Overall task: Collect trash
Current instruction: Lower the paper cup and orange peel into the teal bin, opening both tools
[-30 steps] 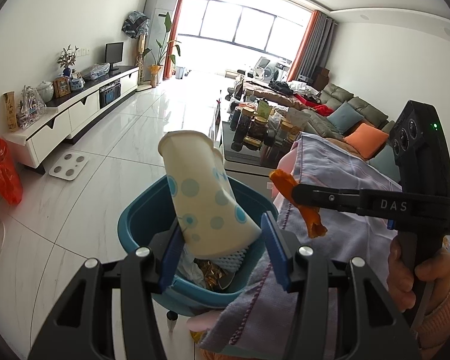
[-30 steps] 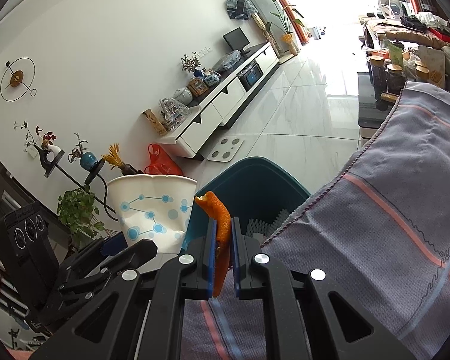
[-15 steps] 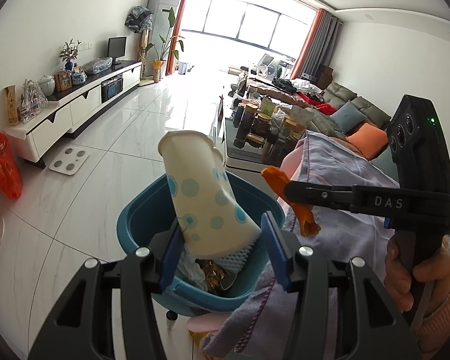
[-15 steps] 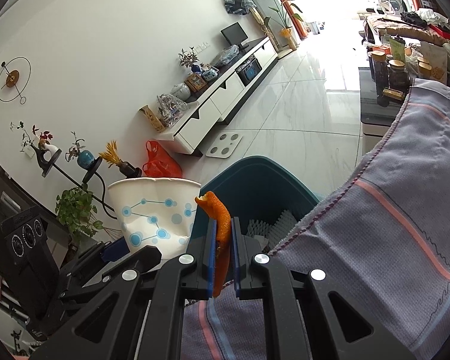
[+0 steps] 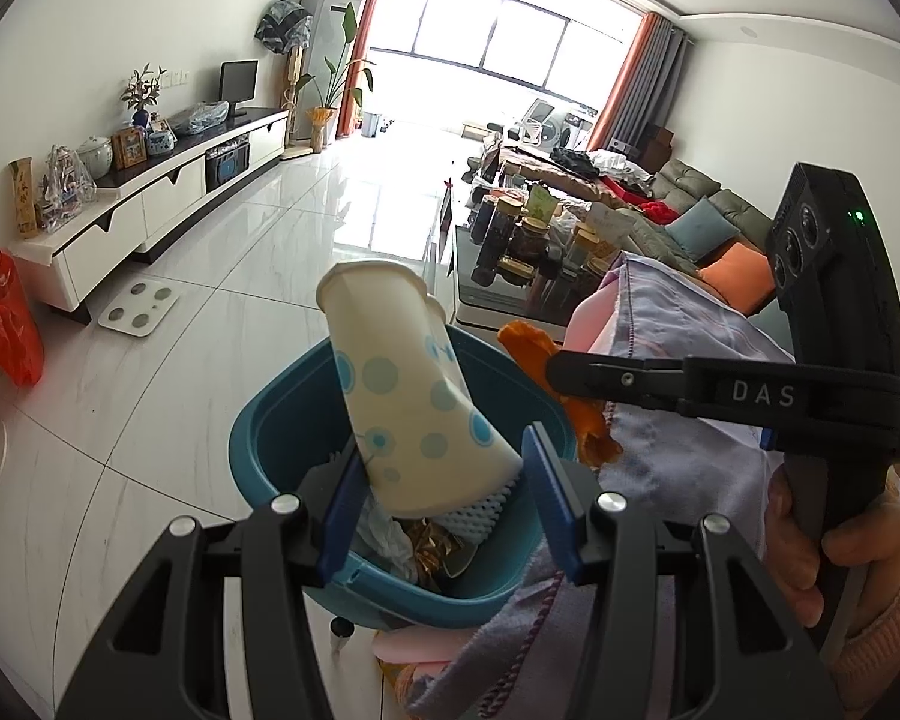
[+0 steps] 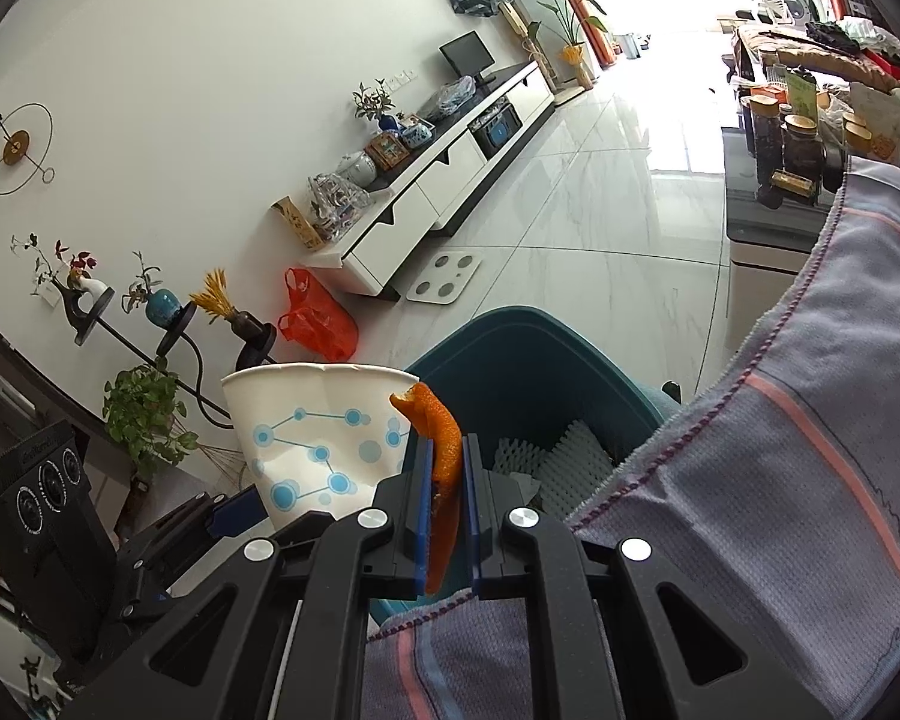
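Observation:
A white paper cup (image 5: 402,384) with blue dots leans tilted over the teal bin (image 5: 258,438), its base pinched between the blue pads of my left gripper (image 5: 444,480). The bin holds white foam netting (image 5: 480,510), tissue and a gold wrapper. My right gripper (image 6: 447,480) is shut on a strip of orange peel (image 6: 441,444), which stands up between its pads. In the left wrist view the right gripper (image 5: 555,366) comes in from the right, with the orange peel (image 5: 525,339) at the bin's right rim. The right wrist view shows the cup (image 6: 312,420) left of the peel and the bin (image 6: 510,336) behind it.
A grey-purple striped cloth (image 6: 780,450) drapes right beside the bin. A coffee table (image 5: 510,306) with several jars stands behind it, a sofa (image 5: 708,210) to the right. A white TV cabinet (image 5: 168,198), a floor scale (image 5: 141,309) and a red bag (image 5: 9,324) sit at left.
My right gripper has edged a little to the left with the orange peel, closer over the bin's rim. The left gripper and the cup have stayed in place.

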### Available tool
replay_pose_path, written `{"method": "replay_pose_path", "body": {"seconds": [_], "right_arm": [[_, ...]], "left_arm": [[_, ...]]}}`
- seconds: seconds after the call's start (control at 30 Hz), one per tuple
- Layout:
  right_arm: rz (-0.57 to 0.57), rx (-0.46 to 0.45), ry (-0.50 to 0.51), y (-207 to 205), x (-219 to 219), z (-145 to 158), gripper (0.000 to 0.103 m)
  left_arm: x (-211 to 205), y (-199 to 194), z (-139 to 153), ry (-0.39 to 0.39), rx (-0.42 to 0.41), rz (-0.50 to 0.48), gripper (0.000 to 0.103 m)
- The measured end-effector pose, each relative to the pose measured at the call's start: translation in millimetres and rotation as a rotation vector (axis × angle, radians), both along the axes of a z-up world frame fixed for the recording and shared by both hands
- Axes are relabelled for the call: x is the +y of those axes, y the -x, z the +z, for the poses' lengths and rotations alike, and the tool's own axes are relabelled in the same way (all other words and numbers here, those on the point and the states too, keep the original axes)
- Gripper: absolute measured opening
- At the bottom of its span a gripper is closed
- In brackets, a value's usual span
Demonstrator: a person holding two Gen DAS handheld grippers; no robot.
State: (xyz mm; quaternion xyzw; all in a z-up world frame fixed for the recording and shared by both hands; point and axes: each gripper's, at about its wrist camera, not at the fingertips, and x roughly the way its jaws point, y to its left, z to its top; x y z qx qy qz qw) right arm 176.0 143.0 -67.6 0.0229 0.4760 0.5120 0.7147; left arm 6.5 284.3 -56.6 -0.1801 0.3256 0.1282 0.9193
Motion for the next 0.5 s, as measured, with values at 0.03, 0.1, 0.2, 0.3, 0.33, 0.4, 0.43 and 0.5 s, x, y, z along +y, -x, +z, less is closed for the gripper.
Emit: {"method": "replay_pose_path", "body": {"seconds": [0.03,0.1,0.2,0.3,0.33,0.4,0.43,0.5], "right_arm": [[0.002,0.002,0.003,0,2,-1,0.01],[0.003,0.004,0.009,-1,4,-2,0.01],[0.003,0.006,0.018,-2,8,-5,0.01],[0.001,0.011,0.031,-4,11,-8,0.01],[0.002,0.01,0.035,-4,12,-8,0.01],[0.001,0.013,0.039,-5,13,-10,0.01],[0.001,0.014,0.041,-5,14,-10,0.01],[-0.001,0.015,0.045,-6,13,-11,0.01]], "left_arm": [[1,-1,-1,0.001,0.004,0.005,0.052],[2,-3,-3,0.01,0.008,0.004,0.052],[5,-6,-5,0.019,0.013,0.011,0.052],[5,-9,-8,0.023,0.02,0.015,0.052],[6,-10,-9,0.025,0.022,0.014,0.052],[7,-11,-10,0.026,0.025,0.017,0.052],[7,-12,-10,0.028,0.025,0.016,0.052],[8,-13,-11,0.028,0.027,0.016,0.052]]}}
